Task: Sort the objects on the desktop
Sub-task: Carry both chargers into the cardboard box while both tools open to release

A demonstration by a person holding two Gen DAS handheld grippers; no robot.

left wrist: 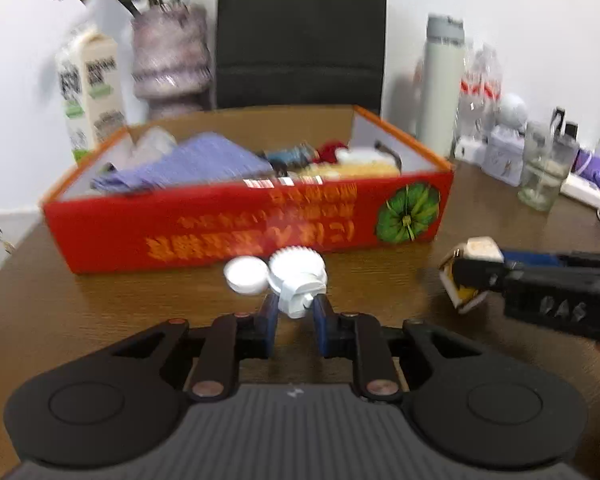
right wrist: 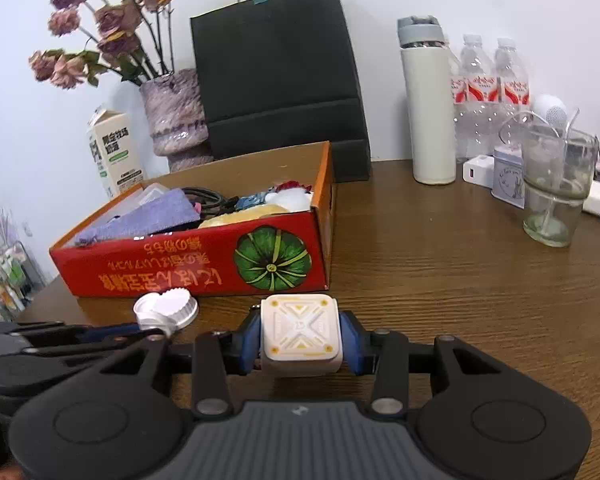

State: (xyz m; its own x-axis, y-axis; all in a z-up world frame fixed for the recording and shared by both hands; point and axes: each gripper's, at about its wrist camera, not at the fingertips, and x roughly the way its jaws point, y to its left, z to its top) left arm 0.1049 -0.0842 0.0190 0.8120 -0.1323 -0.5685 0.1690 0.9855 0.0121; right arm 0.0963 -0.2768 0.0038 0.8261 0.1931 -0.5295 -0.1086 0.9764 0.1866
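In the left wrist view, the left gripper [left wrist: 296, 316] has its blue-padded jaws clamped on the lower end of a small white contact lens case [left wrist: 290, 280], whose two round caps lie on the brown table [left wrist: 140, 320] just in front of the red box [left wrist: 244, 224]. The box has a green pumpkin printed on its near wall, right of centre, and holds a purple cloth [left wrist: 188, 166] and other small items. To the right of the box, the right gripper [left wrist: 466, 280] comes in from the side, its jaws clamped on a white cube [left wrist: 474, 256] held clear of the table. In the right wrist view, the right gripper [right wrist: 302, 336] has its jaws pressed against both sides of the white cube [right wrist: 300, 332], just in front of the box's [right wrist: 180, 268] right corner. The lens case [right wrist: 166, 310] sits in front of the box's near wall, left of the cube, with the left gripper's jaws on it. Right of the box and well apart stand a white flask [right wrist: 430, 120] and a glass [right wrist: 556, 196].
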